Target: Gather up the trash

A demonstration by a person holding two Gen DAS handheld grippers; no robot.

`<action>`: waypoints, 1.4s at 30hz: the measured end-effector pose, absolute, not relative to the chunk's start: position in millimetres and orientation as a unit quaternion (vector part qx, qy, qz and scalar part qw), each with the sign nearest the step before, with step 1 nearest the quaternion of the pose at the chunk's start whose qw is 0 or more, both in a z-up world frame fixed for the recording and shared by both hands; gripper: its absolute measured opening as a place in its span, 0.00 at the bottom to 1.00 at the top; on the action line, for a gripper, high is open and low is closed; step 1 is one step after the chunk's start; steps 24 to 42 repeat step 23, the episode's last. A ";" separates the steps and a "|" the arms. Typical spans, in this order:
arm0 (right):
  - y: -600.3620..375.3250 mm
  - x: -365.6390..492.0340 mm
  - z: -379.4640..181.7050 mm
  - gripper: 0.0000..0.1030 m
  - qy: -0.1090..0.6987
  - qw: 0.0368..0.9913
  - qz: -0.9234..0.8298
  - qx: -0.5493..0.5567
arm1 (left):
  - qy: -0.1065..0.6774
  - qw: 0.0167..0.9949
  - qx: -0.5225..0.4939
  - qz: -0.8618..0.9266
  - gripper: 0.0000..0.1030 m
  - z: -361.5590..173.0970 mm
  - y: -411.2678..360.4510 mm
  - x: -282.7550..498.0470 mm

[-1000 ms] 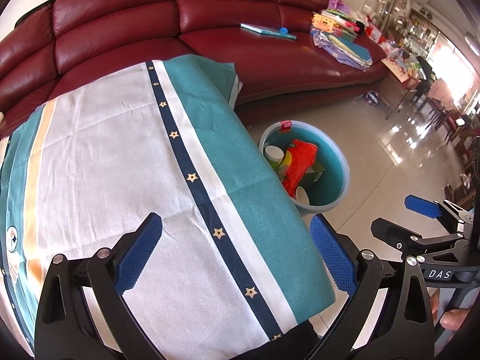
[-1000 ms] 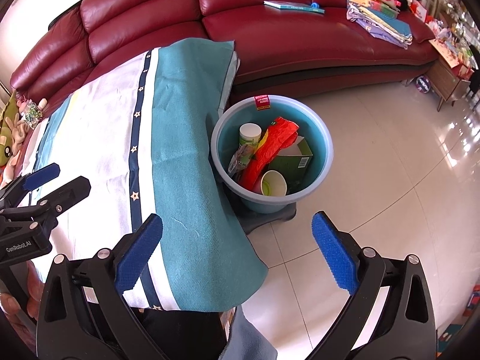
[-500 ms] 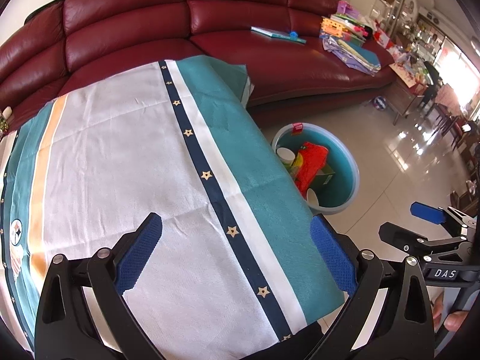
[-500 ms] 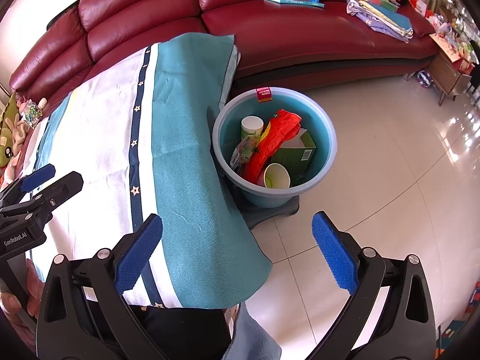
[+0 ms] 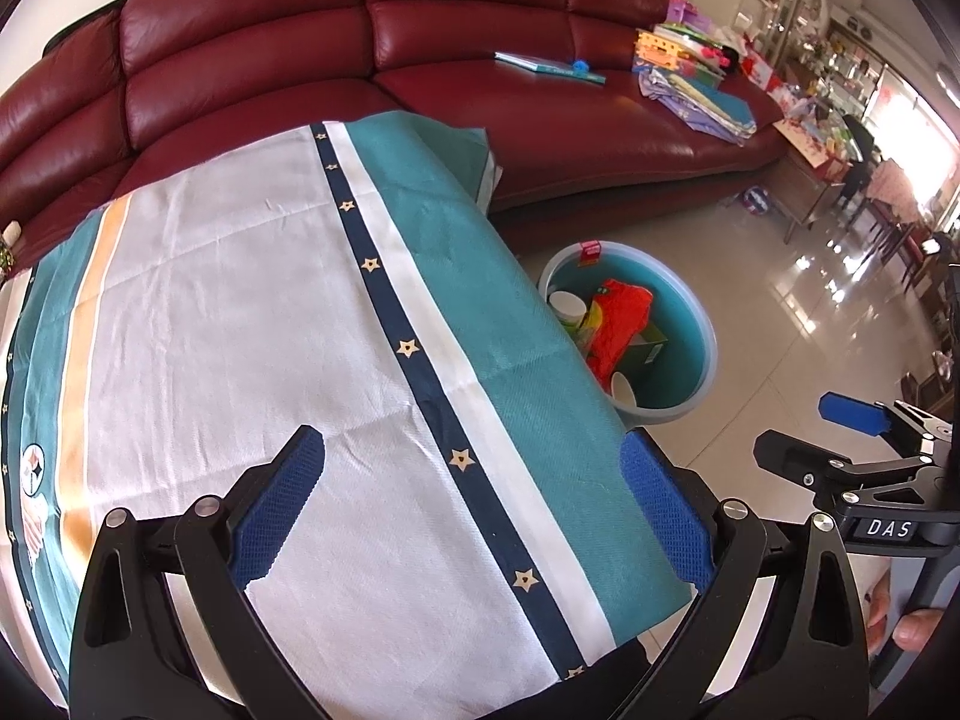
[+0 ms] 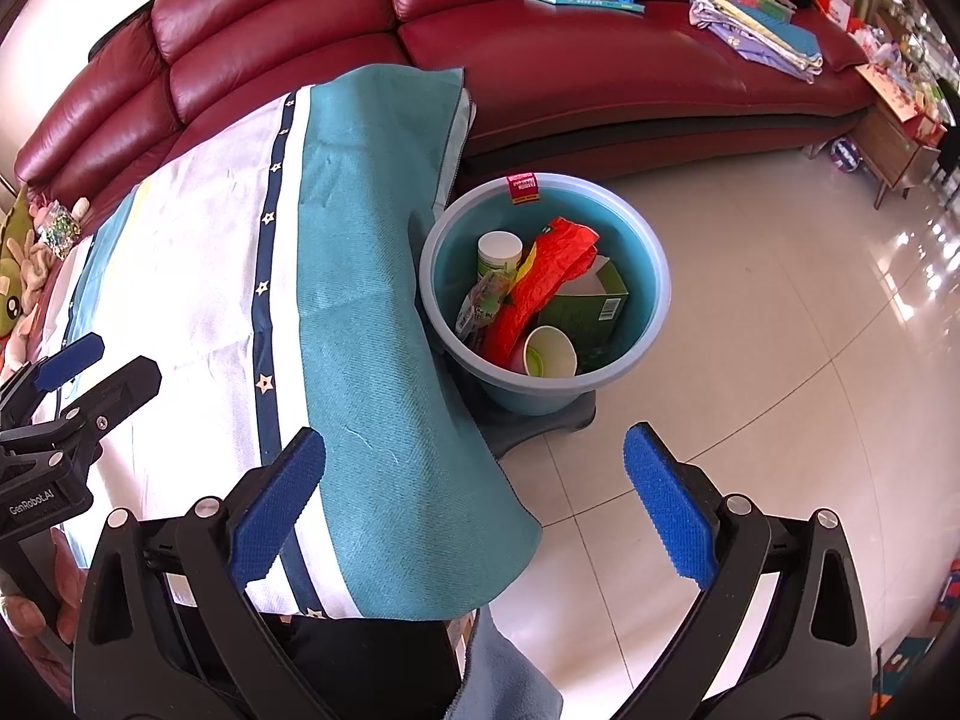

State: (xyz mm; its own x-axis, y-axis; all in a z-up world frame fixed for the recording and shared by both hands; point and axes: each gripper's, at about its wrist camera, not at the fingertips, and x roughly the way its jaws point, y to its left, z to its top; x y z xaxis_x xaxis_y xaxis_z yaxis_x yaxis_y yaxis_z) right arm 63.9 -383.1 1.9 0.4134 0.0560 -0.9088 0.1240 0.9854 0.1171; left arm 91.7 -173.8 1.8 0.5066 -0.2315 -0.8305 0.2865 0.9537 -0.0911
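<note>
Trash crumpled inside round plastic bucket; both tools spread, empty.

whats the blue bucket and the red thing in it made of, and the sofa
Blue bucket: likely plastic, smooth, matte, moulded rim. Red thing: looks like thin crinkled plastic film or wrapper, creased and slightly shiny; could be paper. Sofa: dark red leather or faux leather, glossy highlights on its cushions.

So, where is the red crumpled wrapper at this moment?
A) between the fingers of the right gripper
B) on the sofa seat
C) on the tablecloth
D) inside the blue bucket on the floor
D: the red wrapper lies inside the blue bucket, among a paper cup and a green box, while the right gripper and the left gripper are both open and hold nothing.
</note>
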 end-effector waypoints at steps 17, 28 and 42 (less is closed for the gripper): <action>-384.3 67.1 -0.7 0.93 0.543 0.835 -0.026 0.082 | 0.489 0.860 0.017 -0.142 0.96 -7.6 -168.1 91.8; -383.4 68.2 0.4 0.93 0.544 0.835 -0.027 0.080 | 0.496 0.858 0.011 -0.133 0.96 -8.9 -162.6 94.4; -383.4 68.2 0.4 0.93 0.544 0.835 -0.027 0.080 | 0.496 0.858 0.011 -0.133 0.96 -8.9 -162.6 94.4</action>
